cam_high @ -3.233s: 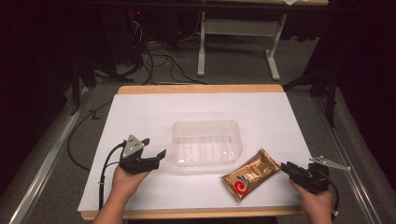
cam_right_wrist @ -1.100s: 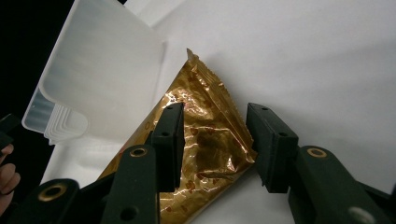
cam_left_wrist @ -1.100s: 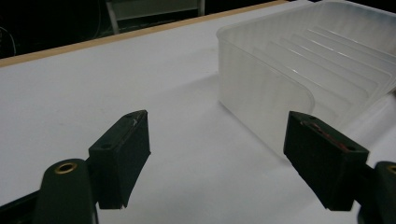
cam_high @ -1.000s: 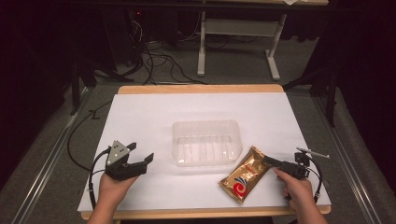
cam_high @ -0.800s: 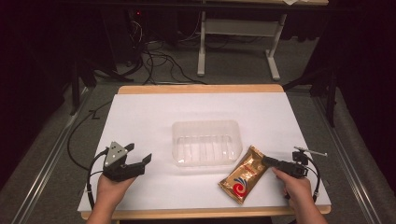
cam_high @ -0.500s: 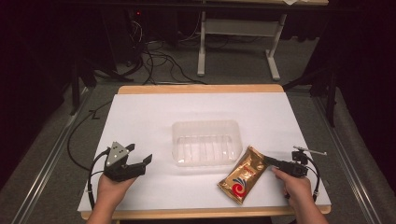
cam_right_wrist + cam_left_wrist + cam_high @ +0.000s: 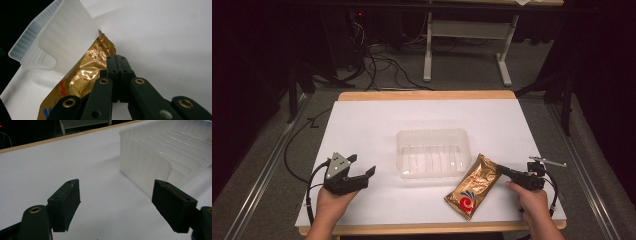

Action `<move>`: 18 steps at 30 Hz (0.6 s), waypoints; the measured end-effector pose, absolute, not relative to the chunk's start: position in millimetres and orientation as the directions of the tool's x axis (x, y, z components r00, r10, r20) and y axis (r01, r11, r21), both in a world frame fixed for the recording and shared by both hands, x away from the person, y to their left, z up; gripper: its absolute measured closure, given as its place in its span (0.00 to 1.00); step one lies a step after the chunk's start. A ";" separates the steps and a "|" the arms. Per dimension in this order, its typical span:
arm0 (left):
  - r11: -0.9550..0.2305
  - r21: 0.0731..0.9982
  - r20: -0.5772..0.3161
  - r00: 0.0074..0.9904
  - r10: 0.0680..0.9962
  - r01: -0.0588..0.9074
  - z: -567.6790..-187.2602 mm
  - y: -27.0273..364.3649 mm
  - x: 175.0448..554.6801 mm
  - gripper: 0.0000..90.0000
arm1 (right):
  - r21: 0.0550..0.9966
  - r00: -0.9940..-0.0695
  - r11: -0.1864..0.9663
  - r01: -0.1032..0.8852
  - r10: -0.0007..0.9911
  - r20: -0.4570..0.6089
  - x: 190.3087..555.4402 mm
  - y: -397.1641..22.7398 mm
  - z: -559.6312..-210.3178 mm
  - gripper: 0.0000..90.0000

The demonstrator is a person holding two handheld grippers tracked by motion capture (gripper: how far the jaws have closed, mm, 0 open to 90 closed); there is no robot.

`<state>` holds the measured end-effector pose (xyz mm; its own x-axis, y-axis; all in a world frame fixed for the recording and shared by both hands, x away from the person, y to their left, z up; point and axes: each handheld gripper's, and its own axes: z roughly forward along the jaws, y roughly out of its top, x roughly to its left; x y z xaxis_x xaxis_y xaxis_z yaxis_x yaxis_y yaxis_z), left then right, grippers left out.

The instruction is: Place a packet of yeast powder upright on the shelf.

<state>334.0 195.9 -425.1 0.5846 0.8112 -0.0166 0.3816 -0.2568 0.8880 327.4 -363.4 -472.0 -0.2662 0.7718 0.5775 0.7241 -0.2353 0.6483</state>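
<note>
- The right tool (image 7: 501,170) sits at the near right of the table (image 7: 377,115), held in the person's right hand (image 7: 532,200); its jaws have just been closing and now stand clenched together on the edge of the gold snack packet (image 7: 473,186).
- In the right gripper view the pads meet flat at that right tool (image 7: 117,62), with the crinkled gold foil of the packet (image 7: 87,72) lying just left of and under the tip; how much foil lies between the pads I cannot tell.
- The packet lies on the white table surface, slanted, its red-marked end toward the person and its far end touching or just beside the near right corner of the clear plastic tray (image 7: 432,152).
- That tray corner (image 7: 62,37) rises right behind the packet in the right gripper view and stands in the way beyond the tip.
- The left tool (image 7: 362,172) rests at the near left in the person's left hand (image 7: 332,200), released, jaws wide apart with nothing between them.
- In the left gripper view its two pads (image 7: 66,200) frame bare table, with the ribbed tray wall (image 7: 147,167) near the right-hand pad but apart from it.
- A black cable (image 7: 294,150) trails off the left edge of the table.
- Farther off, on the floor beyond the table, lie tangled cables (image 7: 377,65) and the white legs of a second table (image 7: 462,45).
</note>
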 end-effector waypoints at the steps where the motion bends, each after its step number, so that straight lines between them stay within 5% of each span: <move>1: -0.259 0.888 -0.015 0.587 0.810 0.379 -424.8 195.6 333.6 0.26 | 0.654 -0.268 -0.238 0.718 0.772 0.576 326.5 -362.9 -469.9 1.00; 18: -0.234 0.914 -0.009 0.593 0.805 0.330 -420.3 198.9 329.2 0.26 | 0.813 -0.355 -0.189 0.551 0.829 0.433 306.6 -364.4 -432.2 1.00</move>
